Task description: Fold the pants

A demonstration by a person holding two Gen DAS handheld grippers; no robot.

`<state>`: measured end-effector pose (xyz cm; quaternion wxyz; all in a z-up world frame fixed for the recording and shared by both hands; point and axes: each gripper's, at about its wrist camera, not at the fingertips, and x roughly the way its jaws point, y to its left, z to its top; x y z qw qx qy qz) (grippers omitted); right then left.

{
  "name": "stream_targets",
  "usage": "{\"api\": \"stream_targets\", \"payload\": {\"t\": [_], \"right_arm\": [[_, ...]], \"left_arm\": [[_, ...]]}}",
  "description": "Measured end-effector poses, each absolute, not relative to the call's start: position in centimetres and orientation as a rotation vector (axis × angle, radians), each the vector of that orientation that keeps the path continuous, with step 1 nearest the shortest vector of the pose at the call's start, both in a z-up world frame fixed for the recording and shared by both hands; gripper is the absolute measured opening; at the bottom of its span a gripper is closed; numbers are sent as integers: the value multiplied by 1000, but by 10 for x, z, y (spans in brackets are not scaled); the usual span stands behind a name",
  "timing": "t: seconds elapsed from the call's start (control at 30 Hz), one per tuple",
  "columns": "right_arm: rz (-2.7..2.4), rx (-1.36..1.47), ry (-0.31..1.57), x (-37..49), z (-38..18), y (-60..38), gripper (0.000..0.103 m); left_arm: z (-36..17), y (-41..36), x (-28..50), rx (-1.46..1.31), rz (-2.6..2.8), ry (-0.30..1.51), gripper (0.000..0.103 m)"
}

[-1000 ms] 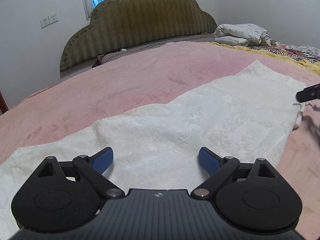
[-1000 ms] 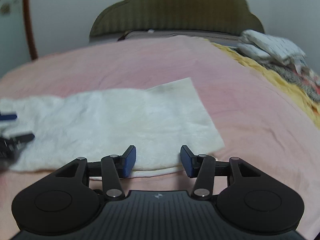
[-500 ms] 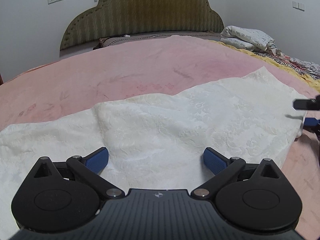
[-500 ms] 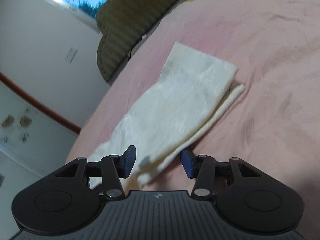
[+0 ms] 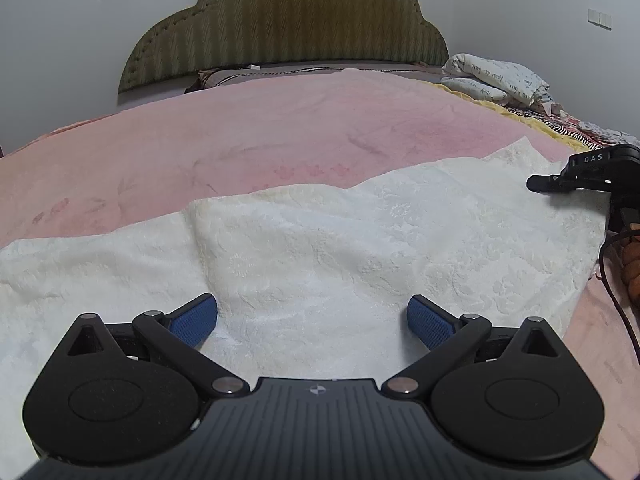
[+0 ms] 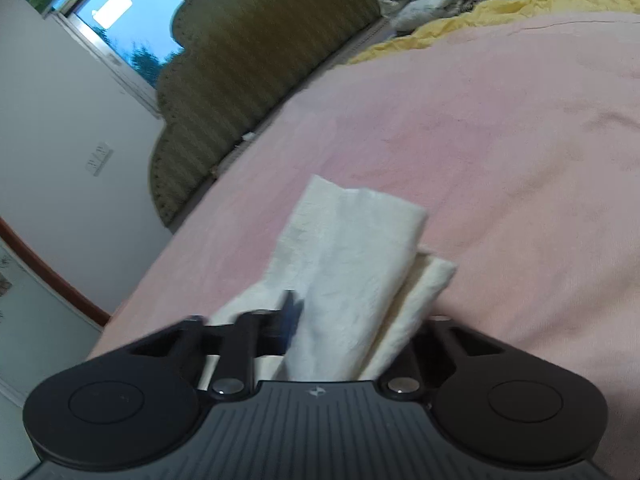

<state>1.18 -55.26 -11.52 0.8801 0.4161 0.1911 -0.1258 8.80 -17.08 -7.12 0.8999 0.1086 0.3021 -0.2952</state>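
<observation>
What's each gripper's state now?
Left gripper: open, over the pants, holding nothing.
Right gripper: shut on the pants' end.

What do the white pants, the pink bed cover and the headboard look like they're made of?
White pants: a soft woven textile, probably cotton; matte, with a raised floral pattern in the weave. Pink bed cover: a plush, fleece-like fabric, going by the brushed streaks that catch the light. Headboard: olive upholstery with vertical ribbing and stud-like dots along its scalloped edge; the fibre can't be told.
</observation>
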Motion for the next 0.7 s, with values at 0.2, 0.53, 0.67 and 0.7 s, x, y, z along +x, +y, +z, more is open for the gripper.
{"api": "stream_targets", "payload": {"t": [0.2, 0.53, 0.67, 0.7], "right_arm": [[-260, 790, 388, 9, -102, -544, 5], [-175, 4, 345, 14, -23, -404, 5], [-95, -161, 356, 17, -29, -345, 5], [-79, -175, 358, 17, -32, -335, 5]], "left_arm": [[-69, -166, 90, 184, -616, 620, 100], [-44, -122, 130, -675, -945, 836, 100], [-45, -119, 133, -860, -973, 838, 102], [-47, -119, 133, -899, -982, 843, 102]]}}
